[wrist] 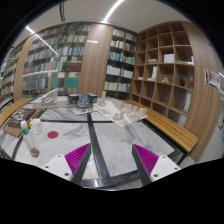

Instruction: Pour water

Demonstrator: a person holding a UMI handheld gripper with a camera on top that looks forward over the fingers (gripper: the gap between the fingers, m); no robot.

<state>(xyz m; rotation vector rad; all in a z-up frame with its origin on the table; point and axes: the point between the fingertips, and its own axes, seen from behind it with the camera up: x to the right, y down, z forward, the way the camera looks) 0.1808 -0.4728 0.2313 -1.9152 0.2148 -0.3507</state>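
Note:
My gripper (112, 152) is open and empty; its two fingers with magenta pads (76, 158) hang above a pale marbled table top (110, 130) crossed by dark strips. Nothing is between the fingers. To the left of the fingers, on the table, stands a small upright bottle-like thing (33, 138), with a small red round thing (53, 133) lying beside it. They are too small to tell apart further. No water or cup can be made out.
Dark and pale items (85, 101) lie at the table's far end, with crumpled white stuff (126, 114) to the right. A wooden bench (165, 127) runs along the right. Bookshelves (70, 55) and wooden cubby shelves (168, 65) stand behind.

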